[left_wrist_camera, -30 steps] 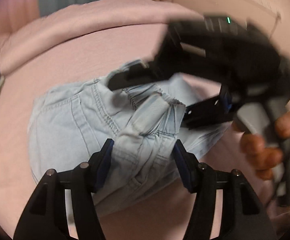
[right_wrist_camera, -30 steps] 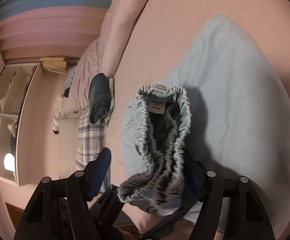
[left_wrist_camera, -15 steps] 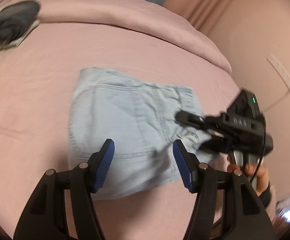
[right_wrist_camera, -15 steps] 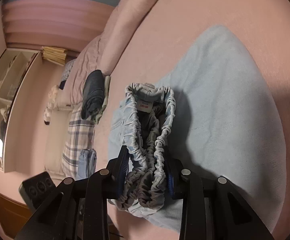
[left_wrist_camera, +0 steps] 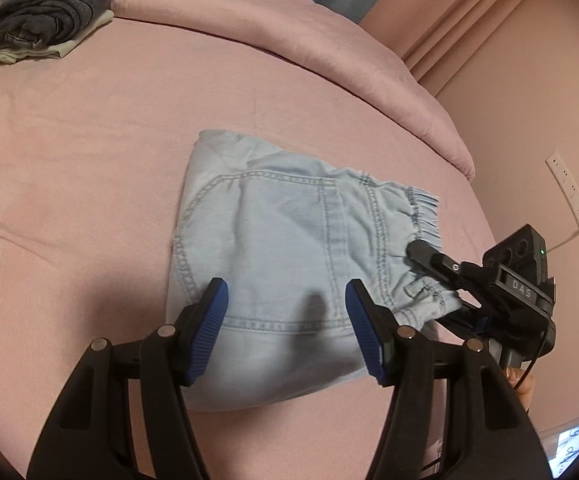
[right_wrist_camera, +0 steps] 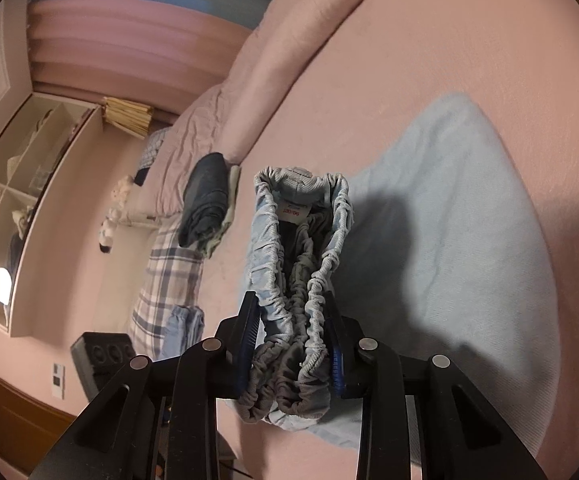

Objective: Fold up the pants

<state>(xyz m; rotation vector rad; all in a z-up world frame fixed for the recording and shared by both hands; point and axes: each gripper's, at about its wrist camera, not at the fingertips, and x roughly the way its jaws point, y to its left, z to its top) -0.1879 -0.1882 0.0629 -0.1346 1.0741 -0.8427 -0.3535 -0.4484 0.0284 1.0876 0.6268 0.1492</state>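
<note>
Light blue denim pants (left_wrist_camera: 289, 248) lie folded into a compact bundle on the pink bed sheet (left_wrist_camera: 89, 160). My left gripper (left_wrist_camera: 285, 292) hovers open over the bundle's near edge, with nothing between its blue pads. My right gripper (left_wrist_camera: 429, 280) comes in from the right. In the right wrist view the right gripper (right_wrist_camera: 289, 300) is shut on the gathered elastic waistband (right_wrist_camera: 301, 240), lifted slightly off the sheet. A white label shows inside the waistband. The rest of the pants (right_wrist_camera: 469, 240) spreads flat beyond it.
A pile of dark folded clothes (left_wrist_camera: 49, 8) sits at the far left by the rolled pink duvet (left_wrist_camera: 289, 28). A wall with a socket strip (left_wrist_camera: 569, 188) borders the bed's right side. A plaid cloth (right_wrist_camera: 169, 280) and open shelves (right_wrist_camera: 21, 200) lie beyond the bed edge.
The left gripper has let the waistband fold go and drawn back, rolling as it went. The right gripper's jaws have closed onto the gathered waistband.
</note>
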